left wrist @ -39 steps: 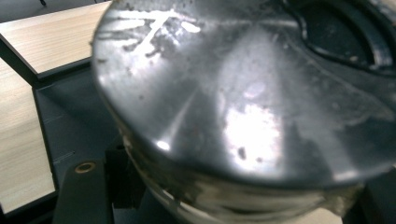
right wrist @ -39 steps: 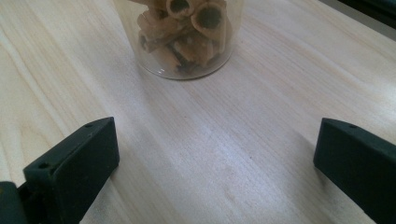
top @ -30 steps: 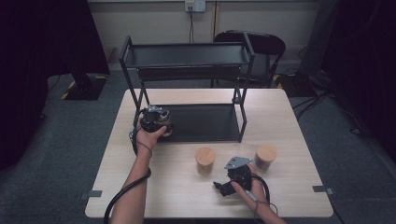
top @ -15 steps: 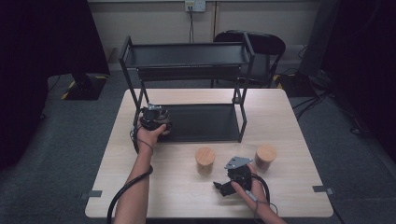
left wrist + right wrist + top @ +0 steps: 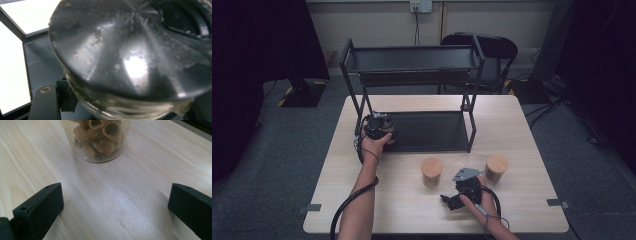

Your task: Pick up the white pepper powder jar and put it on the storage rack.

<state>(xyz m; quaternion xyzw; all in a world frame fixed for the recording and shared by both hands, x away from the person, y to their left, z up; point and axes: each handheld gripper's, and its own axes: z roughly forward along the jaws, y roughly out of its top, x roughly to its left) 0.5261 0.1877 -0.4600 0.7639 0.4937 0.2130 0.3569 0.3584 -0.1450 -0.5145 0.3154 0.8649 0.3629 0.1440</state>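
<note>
My left gripper (image 5: 378, 127) is at the front left corner of the black rack's lower shelf (image 5: 432, 131). It is shut on a glass jar with a dark shiny lid (image 5: 130, 50), which looms large in the left gripper view, just over the shelf. My right gripper (image 5: 455, 196) rests low over the table near its front edge, its jaws wide open with bare wood between them. A glass jar of tube pasta (image 5: 97, 138) stands a short way ahead of those jaws. In the high view this jar shows its wooden lid (image 5: 431, 167).
A second wooden-lidded jar (image 5: 496, 166) stands to the right of the right gripper. The two-tier black rack (image 5: 412, 59) takes up the back middle of the light wood table (image 5: 522, 130). A chair (image 5: 492, 47) stands behind the table. Cables trail from both grippers.
</note>
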